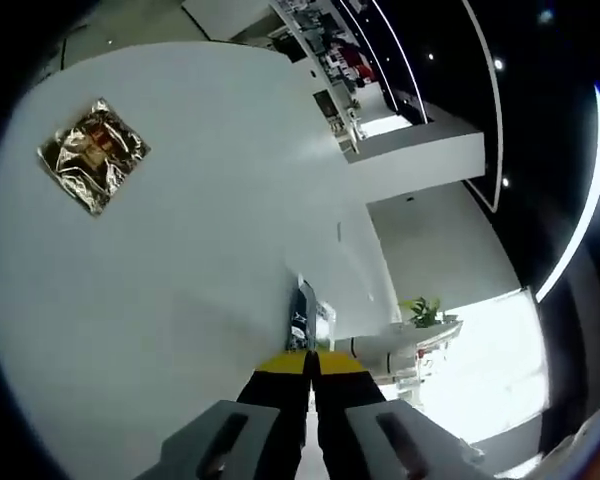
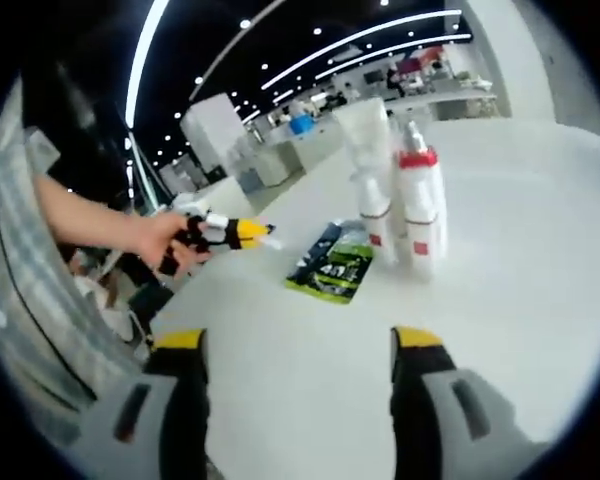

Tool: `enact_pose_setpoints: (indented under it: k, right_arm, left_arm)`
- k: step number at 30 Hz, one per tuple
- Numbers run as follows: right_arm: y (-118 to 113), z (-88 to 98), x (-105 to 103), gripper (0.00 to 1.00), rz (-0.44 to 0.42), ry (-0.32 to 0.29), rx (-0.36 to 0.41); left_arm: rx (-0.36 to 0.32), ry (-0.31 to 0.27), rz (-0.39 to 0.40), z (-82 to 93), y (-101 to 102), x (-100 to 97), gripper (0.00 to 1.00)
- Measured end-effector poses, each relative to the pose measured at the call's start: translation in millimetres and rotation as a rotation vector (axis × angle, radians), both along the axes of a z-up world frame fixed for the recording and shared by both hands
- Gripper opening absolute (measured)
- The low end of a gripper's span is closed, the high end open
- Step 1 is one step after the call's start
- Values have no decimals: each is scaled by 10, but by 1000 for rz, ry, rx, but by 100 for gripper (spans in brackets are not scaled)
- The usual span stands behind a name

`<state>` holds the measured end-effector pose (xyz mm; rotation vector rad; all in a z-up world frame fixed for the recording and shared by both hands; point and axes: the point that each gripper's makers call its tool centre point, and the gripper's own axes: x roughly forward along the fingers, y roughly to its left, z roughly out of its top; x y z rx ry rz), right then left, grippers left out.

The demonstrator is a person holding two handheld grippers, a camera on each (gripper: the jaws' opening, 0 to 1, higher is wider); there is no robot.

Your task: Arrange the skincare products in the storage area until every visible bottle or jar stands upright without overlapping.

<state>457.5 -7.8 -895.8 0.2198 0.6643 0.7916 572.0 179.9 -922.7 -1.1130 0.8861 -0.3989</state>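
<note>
Two white containers stand upright side by side on the white table (image 2: pixel 520 300): a tall tube (image 2: pixel 367 165) and a pump bottle (image 2: pixel 421 215) with a red collar. Dark green-and-black sachets (image 2: pixel 330 268) lie flat just left of them. My right gripper (image 2: pixel 296 345) is open, with nothing between its yellow-tipped fingers, short of the sachets. My left gripper (image 1: pixel 311 362) is shut, its tips close to the dark sachets (image 1: pixel 302 315). It also appears as the left gripper (image 2: pixel 242 233) held by a hand, left of the sachets. A shiny foil sachet (image 1: pixel 92 155) lies flat far across the table.
The table edge (image 1: pixel 345 215) runs past the sachets, with an office floor beyond it. A potted plant (image 1: pixel 421 311) stands on a far white counter. The person's arm (image 2: pixel 90 220) reaches in from the left.
</note>
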Motion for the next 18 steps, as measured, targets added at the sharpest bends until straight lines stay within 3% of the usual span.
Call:
enact_pose_setpoints:
  k: [7,12,16,18]
  right_arm:
    - [-122,-11,-1,71,-43,-2,-13]
    - [-303,-104,-46,70,-98,23,-35]
    - [-443,-80,-30,60,-140,-3,-62]
    - [-473,-60,9,59,-156,-8,-58]
  left_arm:
    - [92,3,-84,-131,-9,188,0]
    - [101,34,-112,-250,-42,279,0]
    - [107,49,-89,-307,-40,357,1]
    - [126,54,-97,-351,-47,363,1]
